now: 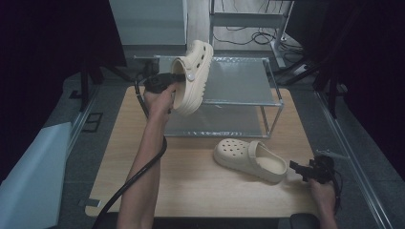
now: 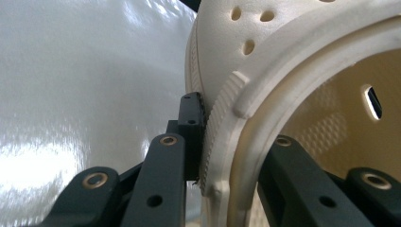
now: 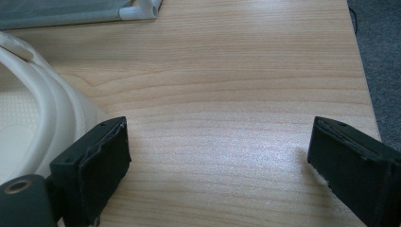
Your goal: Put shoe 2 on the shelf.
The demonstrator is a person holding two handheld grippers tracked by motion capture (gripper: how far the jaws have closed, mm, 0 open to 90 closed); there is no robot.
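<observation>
Risk of slip: left gripper (image 1: 175, 82) jaws clamped on rim only of cream perforated foam clog (image 1: 193, 76), aloft over grey metal shelf rack (image 1: 239, 81); right gripper (image 1: 298, 169) jaws wide, empty, beside second cream clog (image 1: 250, 160).

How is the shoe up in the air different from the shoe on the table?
The cream foam clog in the air is clamped in the left gripper and tipped on edge by the metal shelf rack. The cream foam clog on the wooden table lies flat, untouched, beside the open right gripper. Both look alike, with holes.
</observation>
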